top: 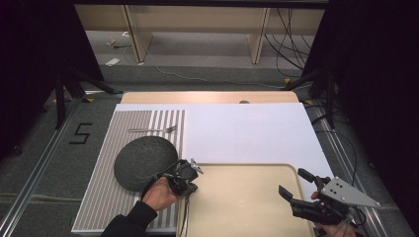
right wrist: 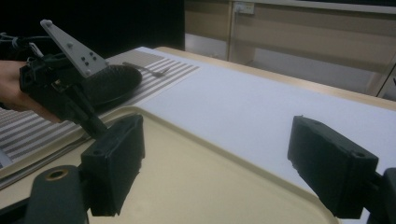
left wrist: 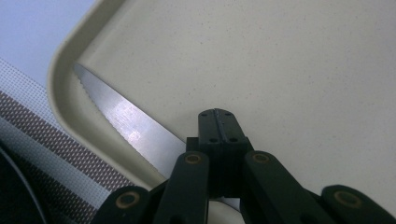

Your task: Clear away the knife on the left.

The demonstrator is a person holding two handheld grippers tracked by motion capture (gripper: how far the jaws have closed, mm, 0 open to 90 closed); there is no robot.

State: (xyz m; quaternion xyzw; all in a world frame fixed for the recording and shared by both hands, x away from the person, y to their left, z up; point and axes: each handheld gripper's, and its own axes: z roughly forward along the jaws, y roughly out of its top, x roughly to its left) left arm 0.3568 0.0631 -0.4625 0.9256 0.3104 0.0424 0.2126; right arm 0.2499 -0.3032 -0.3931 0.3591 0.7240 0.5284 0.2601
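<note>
Black fingers [left wrist: 219, 122] of the left gripper [top: 184, 178] sat closest to the lens, pressed together on a serrated steel knife [left wrist: 126, 123] near its handle end, though the handle itself was hidden beneath them. That blade lay flat along the inner left wall of the large beige plastic tray [top: 257, 207], its tip pointing into the rounded corner.

Beyond the tray, a white sheet covered the table [top: 247, 128], and a grey-and-white striped placemat [top: 104, 197] carried a dark round textured plate [top: 143, 162] and a slim metal fork [top: 153, 130] farther back. The right gripper [top: 300, 185] hovered over the tray's right side, its fingers [right wrist: 114, 161] spread wide and holding nothing.

Several risks seemed likely. With the grip so near one end, the long blade could have pivoted or slipped when lifted. Its tip might have caught on the tray's raised rim, jolting the tray or twisting the knife loose. Carried toward the placemat, the blade could also have clipped the plate's edge.
</note>
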